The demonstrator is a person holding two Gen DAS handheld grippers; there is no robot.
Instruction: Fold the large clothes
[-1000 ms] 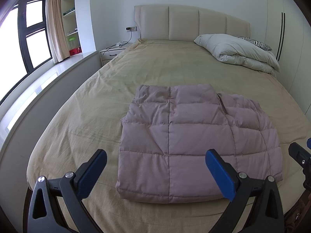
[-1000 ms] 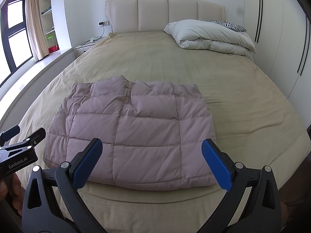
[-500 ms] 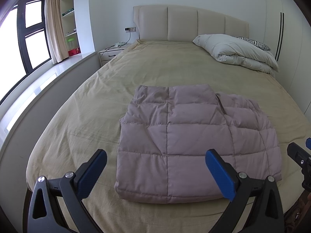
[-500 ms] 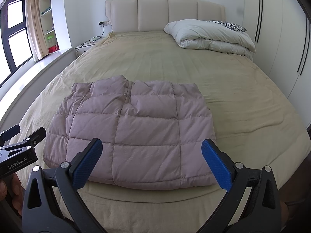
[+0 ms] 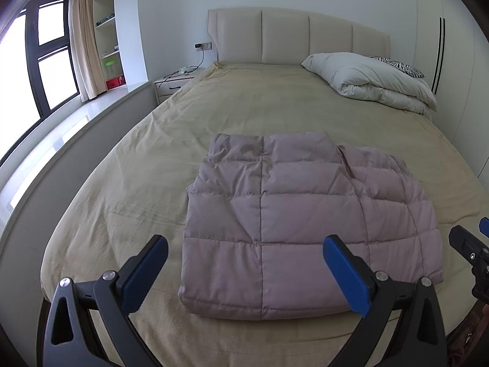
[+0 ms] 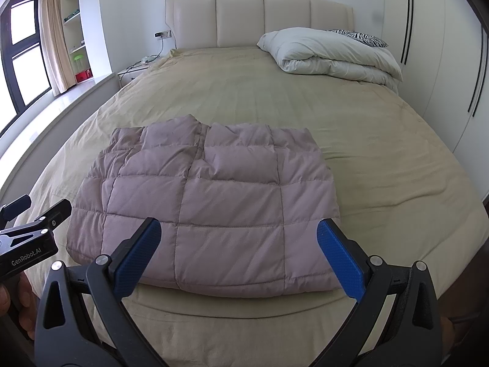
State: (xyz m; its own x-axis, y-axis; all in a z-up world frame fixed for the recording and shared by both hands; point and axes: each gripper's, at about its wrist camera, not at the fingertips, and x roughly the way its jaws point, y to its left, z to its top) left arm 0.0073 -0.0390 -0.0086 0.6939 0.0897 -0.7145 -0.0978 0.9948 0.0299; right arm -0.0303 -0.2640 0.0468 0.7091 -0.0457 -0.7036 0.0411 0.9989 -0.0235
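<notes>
One folded quilted jacket (image 5: pixel 293 226) lies on the near part of one bed (image 5: pixel 244 107). Two grippers hang over the bed's foot: left gripper (image 5: pixel 244 263) and right gripper (image 6: pixel 238 250), both with fingers spread wide, holding nothing. One duvet (image 6: pixel 330 52) lies by the headboard. Only the right view shows a hand (image 6: pixel 12 293).

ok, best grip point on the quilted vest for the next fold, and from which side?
Likely the near hem corners of the quilted vest: it lies flat on the bed, hem toward the grippers, collar far. Come in low from the near edge, left gripper and right gripper both open, one corner each; the puffy hem gives a lip to pinch.
</notes>
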